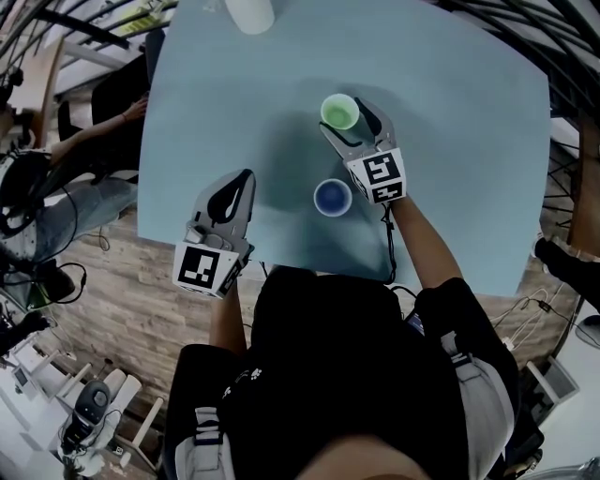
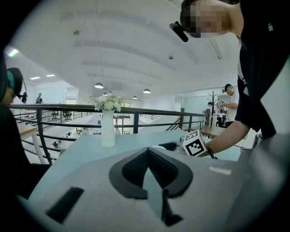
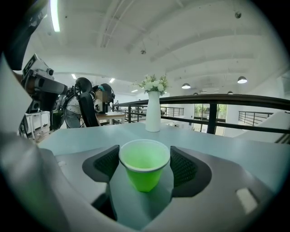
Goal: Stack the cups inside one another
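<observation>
A green cup [image 1: 339, 112] stands upright on the pale blue table [image 1: 450, 112], toward its far middle. My right gripper [image 1: 354, 125] is open around it, one jaw on each side. In the right gripper view the green cup [image 3: 144, 167] sits between the dark pads [image 3: 108, 164] with only thin gaps, neither pad pressing on it. A blue cup [image 1: 333, 197] stands upright nearer me, just left of the right gripper's marker cube. My left gripper [image 1: 244, 178] hovers over the table's near left part, apart from both cups, with its jaws [image 2: 148, 156] shut on nothing.
A white vase [image 1: 248, 14] with flowers stands at the table's far edge, also in the right gripper view [image 3: 153, 115]. A person [image 1: 94, 141] sits at the table's left side. A railing [image 2: 136, 108] runs beyond the far edge.
</observation>
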The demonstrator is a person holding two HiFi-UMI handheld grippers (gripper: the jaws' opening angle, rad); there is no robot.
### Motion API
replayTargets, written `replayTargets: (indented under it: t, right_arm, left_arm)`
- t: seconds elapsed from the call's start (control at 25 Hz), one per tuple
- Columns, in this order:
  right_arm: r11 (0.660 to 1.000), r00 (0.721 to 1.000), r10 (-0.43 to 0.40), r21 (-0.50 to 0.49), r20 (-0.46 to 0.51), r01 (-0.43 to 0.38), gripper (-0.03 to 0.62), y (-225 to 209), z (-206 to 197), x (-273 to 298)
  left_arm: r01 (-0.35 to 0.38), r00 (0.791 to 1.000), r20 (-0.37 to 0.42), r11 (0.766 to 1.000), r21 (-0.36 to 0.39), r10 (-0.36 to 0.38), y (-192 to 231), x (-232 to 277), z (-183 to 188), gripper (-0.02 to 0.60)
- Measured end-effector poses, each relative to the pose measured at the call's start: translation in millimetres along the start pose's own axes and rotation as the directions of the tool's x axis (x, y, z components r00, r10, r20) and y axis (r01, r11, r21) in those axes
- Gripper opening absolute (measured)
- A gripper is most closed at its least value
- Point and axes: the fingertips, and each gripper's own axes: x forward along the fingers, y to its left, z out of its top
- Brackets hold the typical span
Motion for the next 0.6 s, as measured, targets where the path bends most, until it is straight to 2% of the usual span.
replayTargets:
  t: [0.6]
  right_arm:
    - [0.999,0.998,-0.049,-0.02,0.037,0.05,0.357,-7,17,-19]
  left_arm:
    - [0.011,1.0,0.017,1.0,0.01,-0.011,-6,-5,5,-0.017]
